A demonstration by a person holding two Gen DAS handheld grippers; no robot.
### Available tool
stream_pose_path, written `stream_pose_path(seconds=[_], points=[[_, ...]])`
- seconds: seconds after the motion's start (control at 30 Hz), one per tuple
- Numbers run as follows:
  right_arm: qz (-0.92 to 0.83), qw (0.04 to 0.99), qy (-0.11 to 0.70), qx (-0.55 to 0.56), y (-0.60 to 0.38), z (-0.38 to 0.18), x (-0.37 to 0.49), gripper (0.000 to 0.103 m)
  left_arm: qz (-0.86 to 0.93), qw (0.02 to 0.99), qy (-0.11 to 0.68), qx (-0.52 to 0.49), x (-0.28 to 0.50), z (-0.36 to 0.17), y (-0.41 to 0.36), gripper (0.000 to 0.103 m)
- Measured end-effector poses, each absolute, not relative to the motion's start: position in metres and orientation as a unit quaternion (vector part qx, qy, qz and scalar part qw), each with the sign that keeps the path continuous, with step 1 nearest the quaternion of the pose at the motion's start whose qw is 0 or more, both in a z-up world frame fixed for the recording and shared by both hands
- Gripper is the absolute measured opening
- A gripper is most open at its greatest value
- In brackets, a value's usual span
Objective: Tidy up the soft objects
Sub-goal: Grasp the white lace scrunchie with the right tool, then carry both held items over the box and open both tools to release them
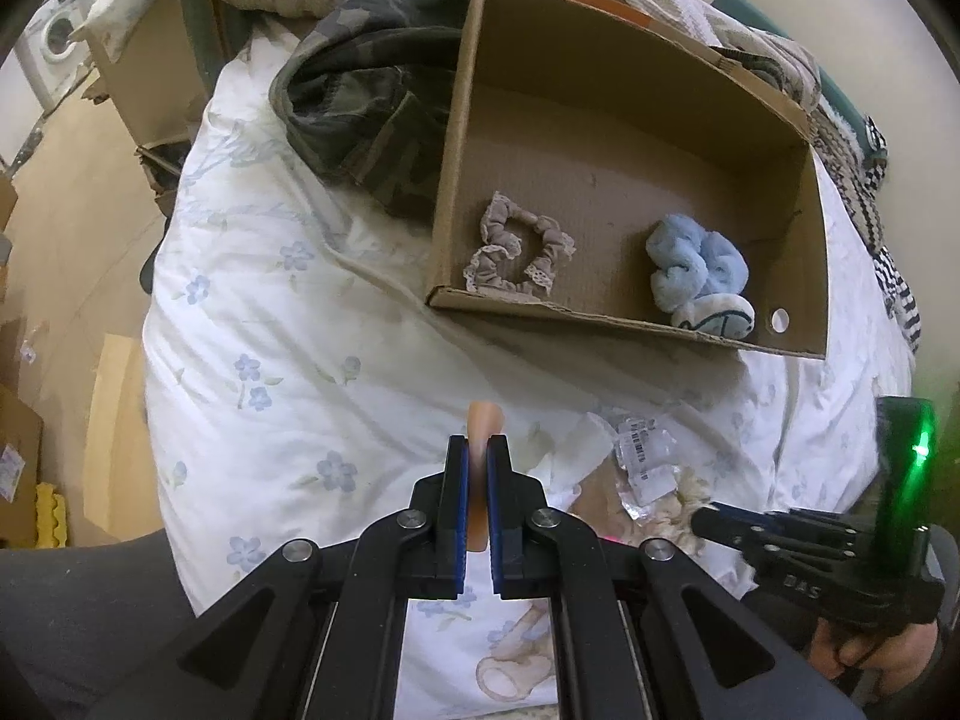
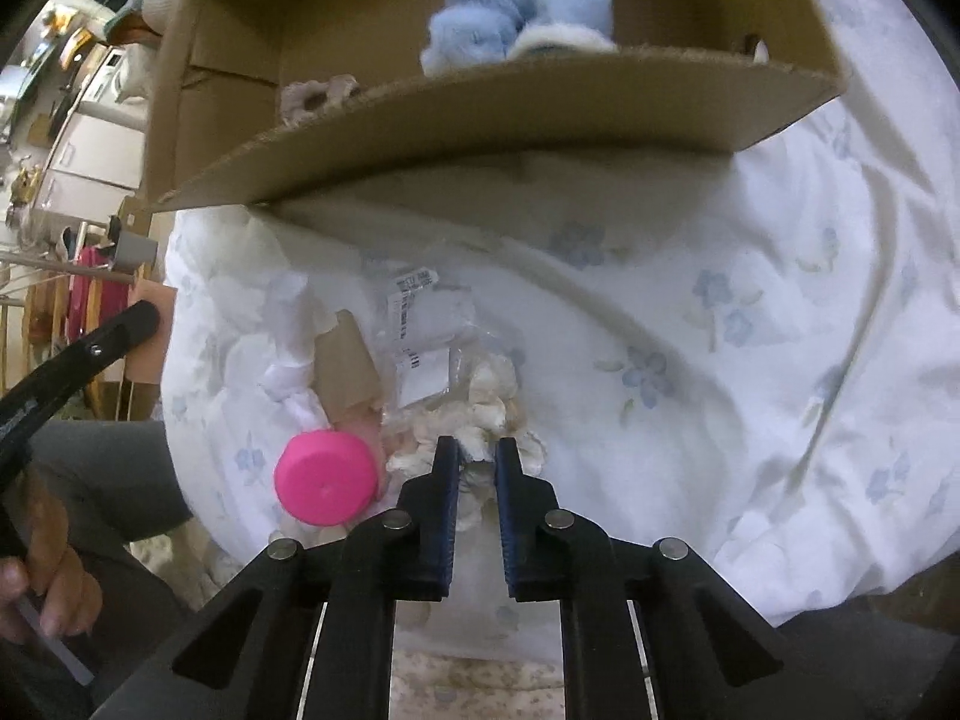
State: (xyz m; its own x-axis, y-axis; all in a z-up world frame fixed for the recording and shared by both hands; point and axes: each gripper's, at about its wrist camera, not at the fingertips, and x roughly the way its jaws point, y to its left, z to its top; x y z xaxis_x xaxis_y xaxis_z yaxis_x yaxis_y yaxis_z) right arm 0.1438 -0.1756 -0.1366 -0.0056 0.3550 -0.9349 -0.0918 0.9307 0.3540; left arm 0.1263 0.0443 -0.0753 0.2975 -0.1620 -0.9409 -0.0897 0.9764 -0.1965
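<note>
Nearby, pink cap [image 2: 324,477] crowds cream scrunchie [image 2: 480,414] between right tongs [image 2: 478,450].

The right gripper [image 1: 699,519] body reads "DAS"; packet [image 2: 420,330] label illegible.

Matt corrugated cardboard box [image 1: 600,324], fluffy blue plush [image 1: 696,267], glossy pink cap [image 2: 327,477].

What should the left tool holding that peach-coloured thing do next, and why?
Probably carry it forward over the cardboard box and let go. The left gripper is shut on the peach sponge above the flowered quilt, while a lace scrunchie and blue fluffy toy already lie in the box.
</note>
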Motion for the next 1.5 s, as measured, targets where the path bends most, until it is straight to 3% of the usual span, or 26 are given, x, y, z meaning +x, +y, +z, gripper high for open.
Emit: stream_pose_path(seconds=[0.43, 0.97, 1.5], points=[[0.19, 0.791, 0.563, 0.148, -0.205, -0.054, 0.124, 0.012, -0.004, 0.821, 0.564, -0.091, 0.114, -0.059, 0.045, 0.005], [0.205, 0.805, 0.536, 0.148, -0.188, -0.043, 0.133, 0.012, -0.007, 0.835, 0.543, -0.089, 0.109, -0.048, 0.039, 0.005], [0.218, 0.828, 0.484, 0.181, -0.198, 0.0, 0.157, 0.012, -0.026, 0.877, 0.472, -0.085, 0.142, 0.028, 0.032, 0.005]])
